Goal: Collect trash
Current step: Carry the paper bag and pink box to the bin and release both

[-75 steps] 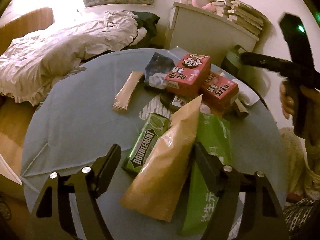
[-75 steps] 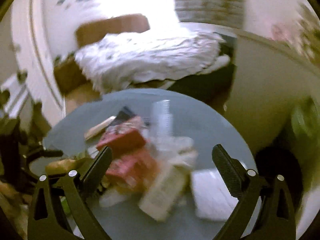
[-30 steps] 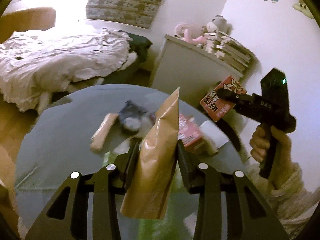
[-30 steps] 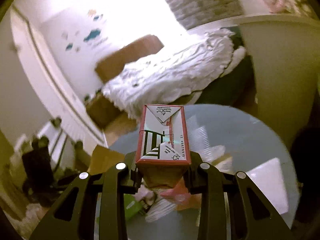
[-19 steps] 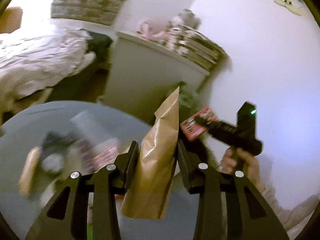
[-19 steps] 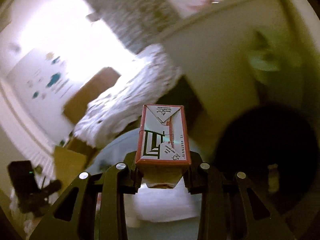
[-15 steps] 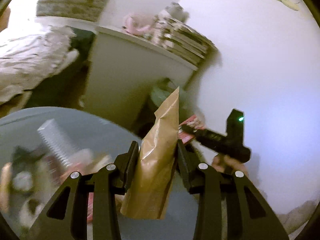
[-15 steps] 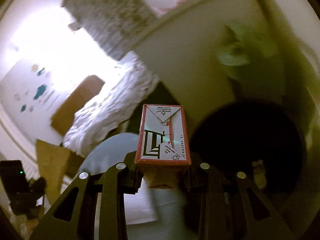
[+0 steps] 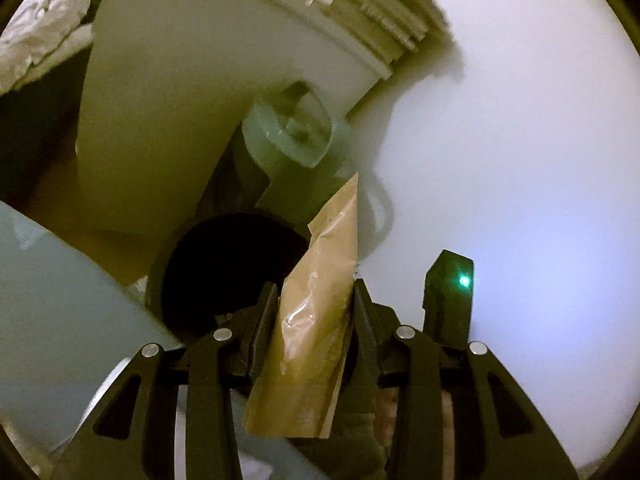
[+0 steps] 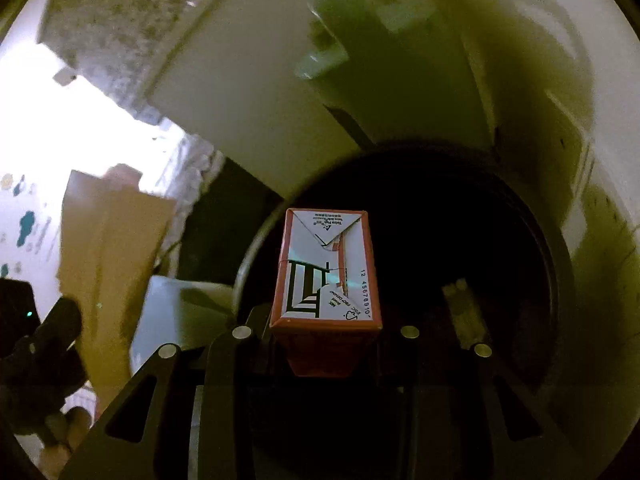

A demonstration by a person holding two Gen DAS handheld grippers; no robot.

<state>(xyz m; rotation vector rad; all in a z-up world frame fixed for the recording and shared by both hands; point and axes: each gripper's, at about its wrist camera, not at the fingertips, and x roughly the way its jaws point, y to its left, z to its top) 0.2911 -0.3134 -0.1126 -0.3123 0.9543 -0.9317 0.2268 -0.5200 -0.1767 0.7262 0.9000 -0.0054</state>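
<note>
My left gripper (image 9: 314, 304) is shut on a tan paper pouch (image 9: 316, 312) that stands upright between the fingers, close to the dark round bin opening (image 9: 224, 276) beyond the table edge. My right gripper (image 10: 326, 320) is shut on a red-and-white drink carton (image 10: 326, 270) and holds it directly over the black bin (image 10: 460, 240). A pale wrapper (image 10: 466, 312) lies inside the bin. The right gripper's body with its green light (image 9: 450, 292) shows just right of the pouch.
The blue-grey table (image 9: 52, 304) fills the lower left of the left view. A beige cabinet (image 9: 192, 100) with stacked books (image 9: 372, 12) stands behind the bin, with a green object (image 9: 296, 136) beside it. A white wall (image 9: 520, 140) is at right.
Both grippers left the table and swung right to the bin. The carton, earlier held above the table, now hangs over the bin mouth; the pouch has come up beside it.
</note>
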